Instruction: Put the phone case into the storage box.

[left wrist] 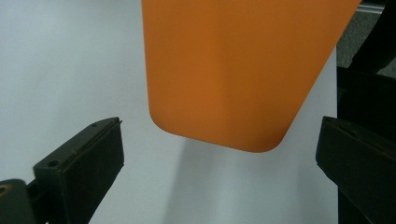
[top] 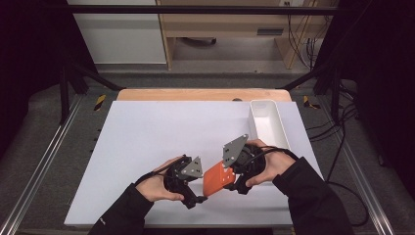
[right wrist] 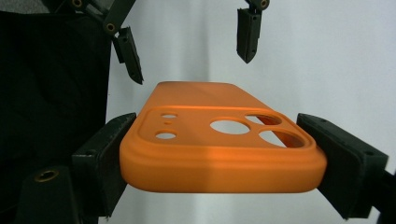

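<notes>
Wide bare room left of and behind the orange plastic phone case [top: 217,179] across the white rectangular table board [top: 147,142]. Blocked back-right of that case by a long white plastic tray [top: 268,122], near the board's right edge.

Your phone case [right wrist: 219,144]: plain orange all over, matte, no print or pattern, the same shade on its smooth back [left wrist: 233,70]. Your right tool [right wrist: 219,163]: black pads, grey plate on top. Your left tool [left wrist: 219,163]: black pads, matching grey plate. Your sleeves [top: 313,200]: black. Bench [top: 161,132]: white sheet, unmarked, with a light wooden edge at the far side. Tray [top: 268,123]: white, plain. Floor [top: 44,127]: dark grey, with yellow-and-black striped tape marks.
</notes>
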`<state>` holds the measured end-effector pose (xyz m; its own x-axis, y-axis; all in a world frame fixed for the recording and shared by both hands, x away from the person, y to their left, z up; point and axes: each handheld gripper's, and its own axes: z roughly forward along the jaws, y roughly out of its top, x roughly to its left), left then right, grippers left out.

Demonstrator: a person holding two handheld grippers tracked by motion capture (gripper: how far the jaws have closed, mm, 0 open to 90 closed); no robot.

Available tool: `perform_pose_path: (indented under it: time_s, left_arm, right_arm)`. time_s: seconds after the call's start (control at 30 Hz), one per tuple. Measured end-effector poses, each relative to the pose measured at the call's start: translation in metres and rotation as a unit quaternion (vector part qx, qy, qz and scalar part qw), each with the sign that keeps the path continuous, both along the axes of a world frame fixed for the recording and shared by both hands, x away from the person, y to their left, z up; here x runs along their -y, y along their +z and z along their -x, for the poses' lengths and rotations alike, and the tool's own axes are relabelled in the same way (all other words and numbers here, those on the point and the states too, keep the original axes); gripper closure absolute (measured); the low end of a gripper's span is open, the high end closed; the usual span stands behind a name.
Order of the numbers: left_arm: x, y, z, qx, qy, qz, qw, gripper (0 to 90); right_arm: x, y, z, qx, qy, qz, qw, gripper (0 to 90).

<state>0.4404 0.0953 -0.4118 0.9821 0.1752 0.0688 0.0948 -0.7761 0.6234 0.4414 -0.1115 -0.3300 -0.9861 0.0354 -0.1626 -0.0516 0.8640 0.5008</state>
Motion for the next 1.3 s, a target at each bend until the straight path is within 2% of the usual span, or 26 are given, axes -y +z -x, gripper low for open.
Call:
perform_pose_path:
  time_s: [0.23,0.3,0.7,1.3]
  left_arm:
    - [0.008,0.0,-0.001,-0.004,-0.005,-0.009,0.9999,0.5]
    - [0.01,-0.001,-0.001,-0.004,-0.005,-0.019,0.9998,0.5]
    - [0.022,0.001,-0.004,-0.01,-0.014,-0.036,0.9992,0.6]
    - [0.033,-0.001,-0.004,-0.012,-0.032,-0.064,0.9973,3.8]
  right_arm:
    - [-0.009,0.0,-0.001,-0.003,0.005,0.024,0.9997,15.9]
    - [-0.011,0.001,-0.001,-0.005,0.005,0.028,0.9996,15.8]
    - [-0.023,0.003,-0.002,-0.005,0.015,0.049,0.9987,15.8]
    - [-0.033,0.006,0.001,-0.006,0.03,0.063,0.9976,15.8]
